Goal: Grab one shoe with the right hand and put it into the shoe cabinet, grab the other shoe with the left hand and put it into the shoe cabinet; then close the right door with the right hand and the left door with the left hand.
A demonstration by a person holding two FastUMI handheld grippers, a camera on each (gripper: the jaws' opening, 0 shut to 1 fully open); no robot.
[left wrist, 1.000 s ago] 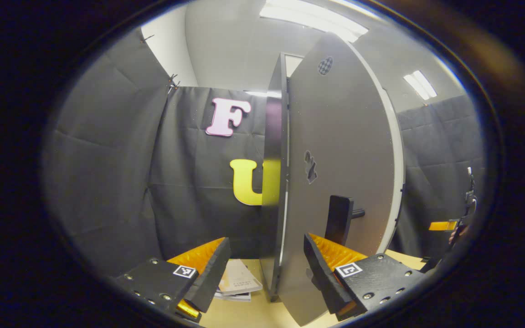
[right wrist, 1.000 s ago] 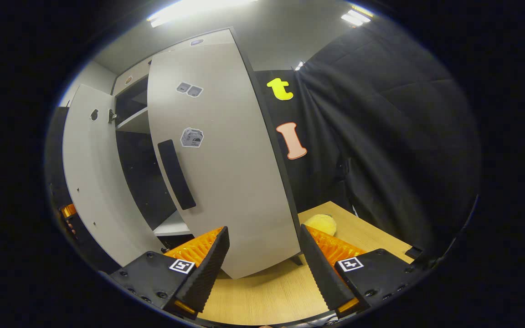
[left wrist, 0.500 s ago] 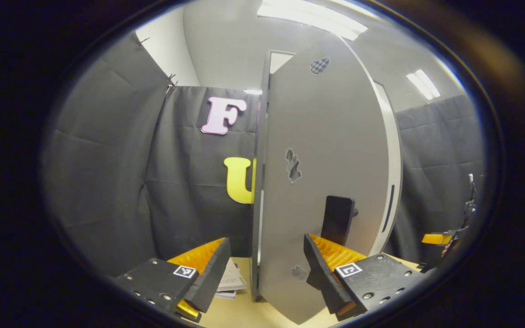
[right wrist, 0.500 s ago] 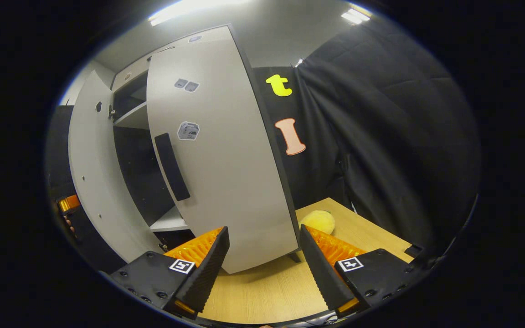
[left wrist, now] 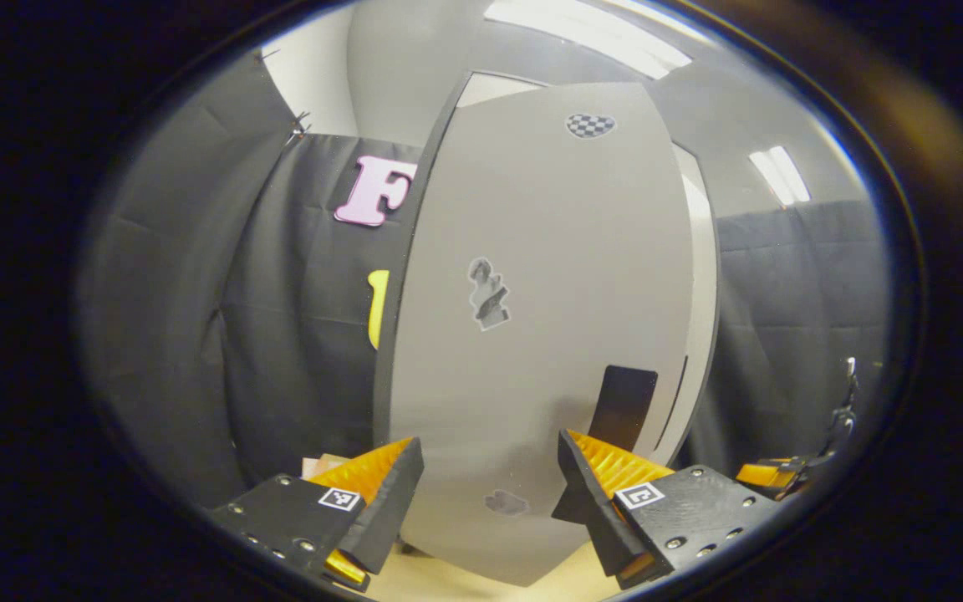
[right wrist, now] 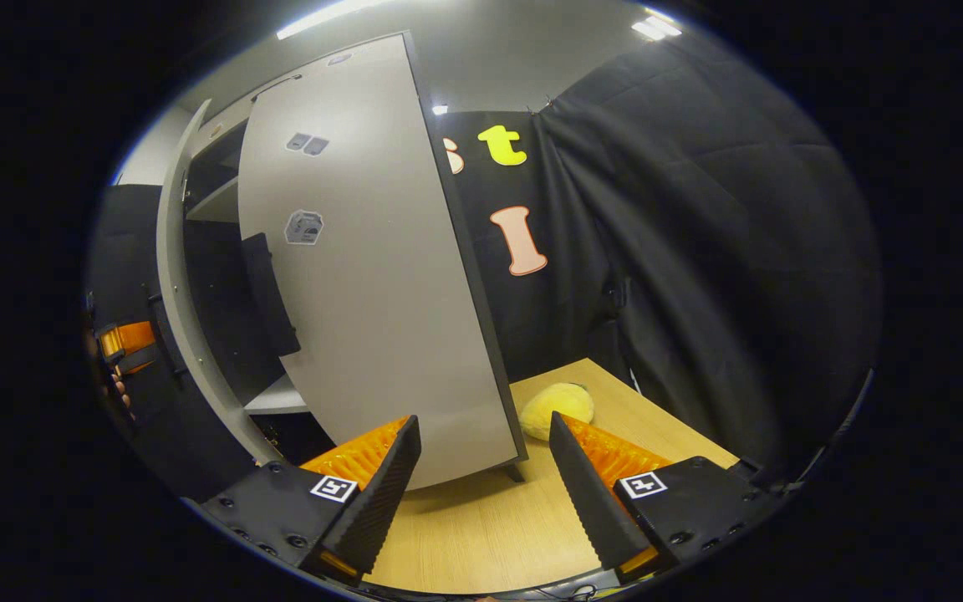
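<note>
Two wedge-shaped fingers on the left gripper (left wrist: 488,485), ridged on the inner faces, mounted on dark textured blocks dotted with round screws. Small square black-and-white marker on each block. Same build on the right gripper (right wrist: 486,468).

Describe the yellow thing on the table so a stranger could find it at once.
Start at the grey cabinet's right door, which stands ajar over the wooden table. Just past its lower outer corner, by the black cloth wall, lies a round fuzzy yellow plush object, the one soft, bright item there.
</note>
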